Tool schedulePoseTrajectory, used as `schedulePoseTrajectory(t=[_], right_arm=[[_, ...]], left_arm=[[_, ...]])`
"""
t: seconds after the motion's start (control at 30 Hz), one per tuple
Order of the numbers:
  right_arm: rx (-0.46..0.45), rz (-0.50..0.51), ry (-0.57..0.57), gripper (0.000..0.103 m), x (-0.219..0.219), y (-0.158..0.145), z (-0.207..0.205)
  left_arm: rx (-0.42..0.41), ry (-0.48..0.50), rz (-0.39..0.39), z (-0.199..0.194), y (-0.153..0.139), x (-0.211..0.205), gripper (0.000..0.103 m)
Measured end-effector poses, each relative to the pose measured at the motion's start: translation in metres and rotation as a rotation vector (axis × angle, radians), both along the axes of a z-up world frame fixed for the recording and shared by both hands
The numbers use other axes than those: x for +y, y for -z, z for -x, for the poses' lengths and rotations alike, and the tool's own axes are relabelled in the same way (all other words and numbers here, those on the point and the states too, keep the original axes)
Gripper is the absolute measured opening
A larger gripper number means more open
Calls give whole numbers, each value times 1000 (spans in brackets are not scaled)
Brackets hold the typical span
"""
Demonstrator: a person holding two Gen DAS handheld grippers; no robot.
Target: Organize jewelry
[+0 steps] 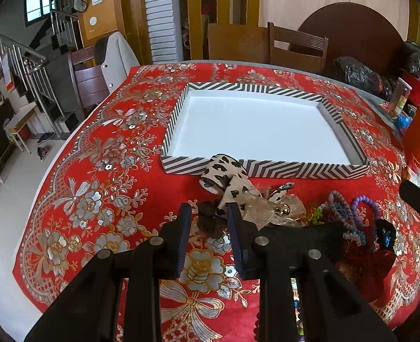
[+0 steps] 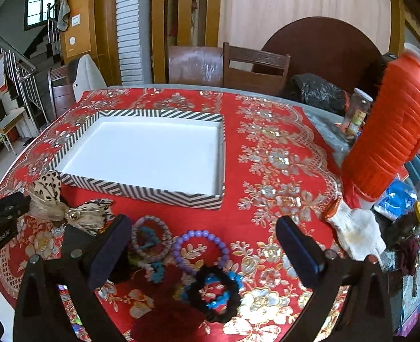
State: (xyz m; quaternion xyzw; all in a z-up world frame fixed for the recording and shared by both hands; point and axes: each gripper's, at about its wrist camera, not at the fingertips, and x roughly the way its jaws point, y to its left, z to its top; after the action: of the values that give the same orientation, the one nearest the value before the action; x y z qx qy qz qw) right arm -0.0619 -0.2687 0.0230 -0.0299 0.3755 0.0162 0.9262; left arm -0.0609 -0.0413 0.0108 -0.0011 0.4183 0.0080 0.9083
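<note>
A striped tray [image 1: 267,169] [image 2: 141,191] with a bare white floor lies on the red cloth. In front of it lies a leopard-print bow clip [image 1: 228,181] [image 2: 70,213], beside a brown scrunchie [image 1: 210,222]. My left gripper [image 1: 208,213] hovers low over the brown scrunchie, jaws partly open and holding nothing. To the right lie a woven bangle [image 2: 151,238], a purple bead bracelet [image 2: 200,249] and a black scrunchie [image 2: 214,296]. My right gripper [image 2: 203,235] is wide open above them.
A red paper lantern [image 2: 389,134] stands at the table's right edge, with a white glove [image 2: 355,233], jars and blue packets near it. Wooden chairs [image 1: 297,48] stand behind the table. Stairs are at far left.
</note>
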Motion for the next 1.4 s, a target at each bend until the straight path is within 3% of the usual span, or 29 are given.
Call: schedulePoseTrajectory(t=[1.4], right_arm=[[30, -22, -33, 102, 13, -2, 5]], left_arm=[[11, 9, 56, 10, -2, -2, 27]])
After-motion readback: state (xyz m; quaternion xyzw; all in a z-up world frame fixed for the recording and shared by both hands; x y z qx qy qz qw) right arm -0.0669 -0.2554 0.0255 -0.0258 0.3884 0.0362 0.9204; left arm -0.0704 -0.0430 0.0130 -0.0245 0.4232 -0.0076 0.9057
